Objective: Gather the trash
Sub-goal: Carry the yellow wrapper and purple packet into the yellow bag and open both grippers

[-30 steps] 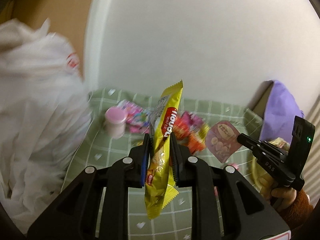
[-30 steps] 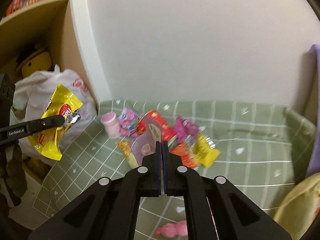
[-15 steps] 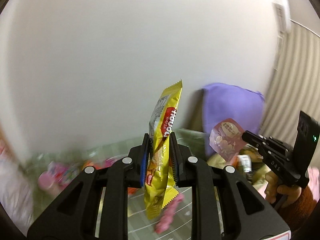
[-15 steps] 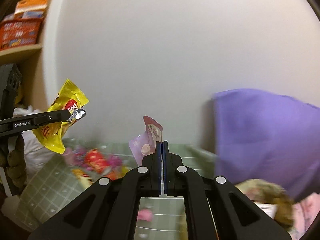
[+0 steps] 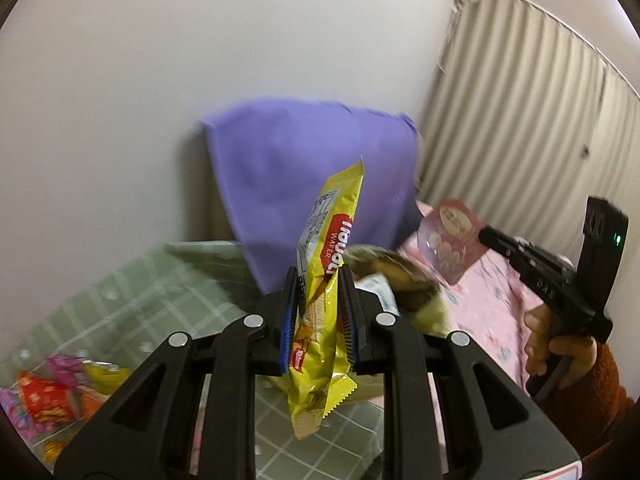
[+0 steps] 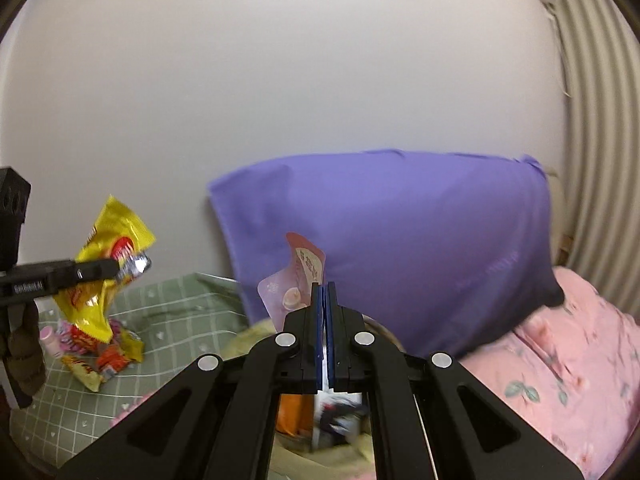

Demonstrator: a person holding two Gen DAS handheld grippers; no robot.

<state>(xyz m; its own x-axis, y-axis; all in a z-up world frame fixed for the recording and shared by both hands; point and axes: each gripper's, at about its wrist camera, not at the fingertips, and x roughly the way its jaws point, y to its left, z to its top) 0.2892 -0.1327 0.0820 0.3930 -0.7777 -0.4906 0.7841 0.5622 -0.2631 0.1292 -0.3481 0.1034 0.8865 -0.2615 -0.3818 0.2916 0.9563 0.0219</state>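
My left gripper [image 5: 319, 280] is shut on a yellow wafer wrapper [image 5: 326, 280] and holds it upright in the air; the wrapper also shows in the right wrist view [image 6: 108, 264]. My right gripper [image 6: 324, 292] is shut on a pink snack pouch [image 6: 296, 280], which also shows in the left wrist view [image 5: 450, 240]. Under the right gripper lies an open yellowish bag [image 6: 304, 456] with wrappers inside. More wrappers [image 6: 96, 352] and a small pink bottle [image 6: 48, 338] lie in a pile on the green checked sheet [image 6: 168, 320].
A purple pillow [image 6: 400, 240] leans on the white wall [image 6: 280, 60]. A pink flowered quilt [image 6: 560, 360] lies at the right below ribbed curtains [image 5: 540, 120]. The wrapper pile [image 5: 52, 392] lies low at the left of the left wrist view.
Both grippers have swung right and away from the pile, each still holding its wrapper. The white plastic bag and shelf have left view; the pillow, quilt and yellowish bag have come in.
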